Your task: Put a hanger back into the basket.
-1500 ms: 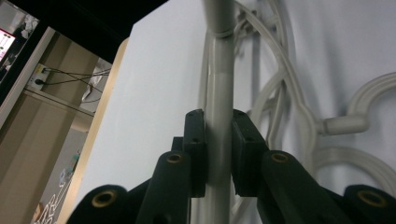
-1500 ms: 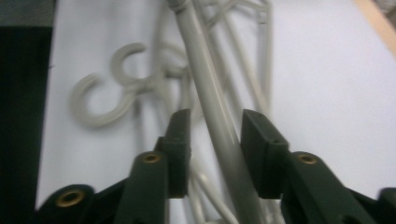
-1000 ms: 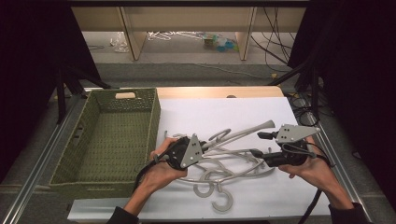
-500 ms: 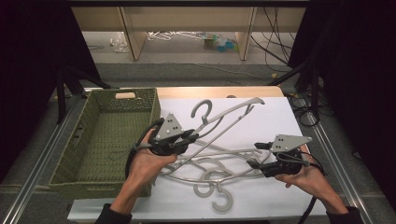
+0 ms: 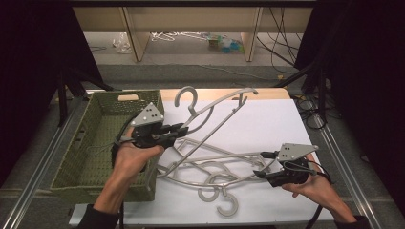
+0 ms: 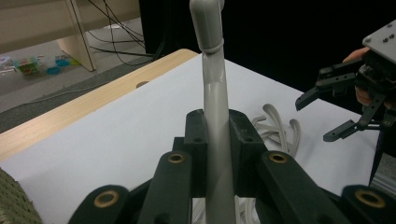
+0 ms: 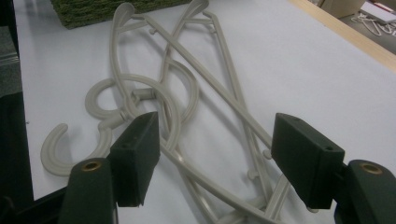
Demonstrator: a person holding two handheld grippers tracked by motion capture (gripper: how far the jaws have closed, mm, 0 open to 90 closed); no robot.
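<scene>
Near the front edge of the white table (image 5: 286, 119), a pile of grey hangers (image 5: 210, 167) lying flat, hooks curled toward the person. In the right gripper view, the same pile spread out just past the two black jaws. To the right of the pile, the right gripper (image 5: 264, 173) held low in the right hand (image 5: 310, 186), pointing left at the pile. Jaws wide apart, just been opening a little more, and nothing pinched between them, though hanger bars (image 7: 210, 140) lying on the table under the gap. Pads not pressing on anything.

Farther up and to the left, the left gripper (image 5: 184, 130) held in the left hand (image 5: 131, 160), up off the table. Jaws squeezed tight on one hanger (image 5: 215, 112). In the left gripper view, a grey bar (image 6: 215, 140) of that hanger clamped between the two black pads (image 6: 194, 140) and running up and away. Lifted hanger tilted, hook (image 5: 184, 95) up high toward the back of the table, far end sticking out to the right over the white top, lower end down near the pile.

Left of the left hand, a green woven basket (image 5: 95, 157) sitting beside the white top.

At the far edge, a strip of bare wood (image 5: 219, 93). Beyond that, grey floor with wooden legs, cables and some small clutter.
</scene>
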